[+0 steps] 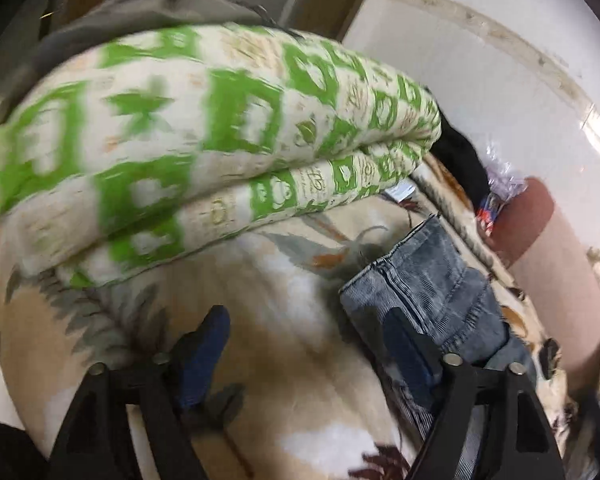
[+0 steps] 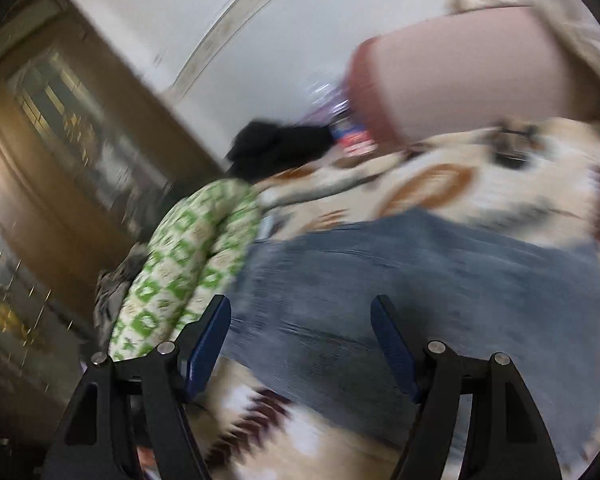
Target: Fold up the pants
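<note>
The blue denim pants (image 1: 432, 284) lie folded on a cream floral bedspread (image 1: 284, 320), at the right of the left wrist view. My left gripper (image 1: 304, 320) is open just above the bedspread, its right finger (image 1: 408, 344) at the near edge of the denim, its left finger (image 1: 208, 336) over bare bedspread. In the blurred right wrist view the pants (image 2: 420, 276) spread across the middle. My right gripper (image 2: 300, 320) is open and empty, hovering over the denim.
A folded green-and-white quilt (image 1: 204, 140) lies on the bed behind the left gripper; it also shows in the right wrist view (image 2: 188, 256). A pink bolster (image 2: 456, 68), a black garment (image 2: 276, 144) and a white wall (image 1: 480, 40) are beyond. A wooden cabinet (image 2: 60, 120) stands left.
</note>
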A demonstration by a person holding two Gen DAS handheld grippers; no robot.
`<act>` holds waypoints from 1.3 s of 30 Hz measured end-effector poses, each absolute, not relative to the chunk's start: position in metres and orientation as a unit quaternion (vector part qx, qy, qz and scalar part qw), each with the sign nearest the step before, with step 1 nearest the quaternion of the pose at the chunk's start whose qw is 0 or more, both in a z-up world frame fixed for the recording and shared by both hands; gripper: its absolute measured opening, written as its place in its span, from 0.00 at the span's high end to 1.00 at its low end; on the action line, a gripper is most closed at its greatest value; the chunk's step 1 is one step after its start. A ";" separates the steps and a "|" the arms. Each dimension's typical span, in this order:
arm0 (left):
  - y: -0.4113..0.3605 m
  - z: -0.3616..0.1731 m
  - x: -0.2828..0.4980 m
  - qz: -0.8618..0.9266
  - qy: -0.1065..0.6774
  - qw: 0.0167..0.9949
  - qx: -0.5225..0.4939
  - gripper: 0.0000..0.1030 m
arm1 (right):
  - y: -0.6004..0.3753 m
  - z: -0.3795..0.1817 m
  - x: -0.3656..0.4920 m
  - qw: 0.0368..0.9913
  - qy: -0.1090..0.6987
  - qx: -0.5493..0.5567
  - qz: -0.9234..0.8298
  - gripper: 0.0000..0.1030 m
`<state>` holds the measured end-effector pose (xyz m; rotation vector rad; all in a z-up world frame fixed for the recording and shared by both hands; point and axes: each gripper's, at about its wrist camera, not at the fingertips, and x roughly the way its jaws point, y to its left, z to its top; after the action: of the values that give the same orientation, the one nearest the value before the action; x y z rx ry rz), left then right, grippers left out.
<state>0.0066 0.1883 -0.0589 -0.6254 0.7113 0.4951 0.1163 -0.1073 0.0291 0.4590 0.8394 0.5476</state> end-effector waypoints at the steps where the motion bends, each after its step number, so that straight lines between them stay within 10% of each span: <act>1: 0.189 -0.062 0.015 0.234 0.344 0.860 -0.295 0.18 | -0.090 0.032 0.130 0.847 0.410 0.206 0.269 0.24; 8: 0.181 -0.079 0.050 0.153 0.360 0.878 -0.275 0.20 | 0.028 0.023 0.228 0.818 0.485 0.118 0.286 0.24; 12: 0.161 -0.078 0.065 0.079 0.360 0.897 -0.244 0.50 | 0.070 0.000 0.267 0.803 0.527 0.072 0.269 0.24; 23: 0.173 -0.088 0.067 0.061 0.365 0.877 -0.307 0.71 | 0.112 -0.059 0.296 0.772 0.583 -0.065 0.243 0.24; 25: 0.174 -0.088 0.067 0.058 0.365 0.876 -0.309 0.73 | 0.112 -0.068 0.294 0.774 0.582 -0.075 0.237 0.39; 27: 0.172 -0.085 0.067 0.053 0.362 0.880 -0.302 0.78 | 0.109 -0.072 0.292 0.771 0.586 -0.090 0.233 0.76; 29: 0.170 -0.081 0.067 0.049 0.358 0.886 -0.292 0.80 | 0.100 -0.067 0.287 0.779 0.575 -0.082 0.236 0.85; 39: 0.130 -0.039 0.050 0.005 0.275 0.943 -0.185 0.88 | 0.016 0.017 0.254 0.854 0.473 0.020 0.218 0.91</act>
<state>0.0500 0.1301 -0.0388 -0.3781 0.5597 0.0099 0.2536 0.0158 0.0168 0.0413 0.9947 0.4589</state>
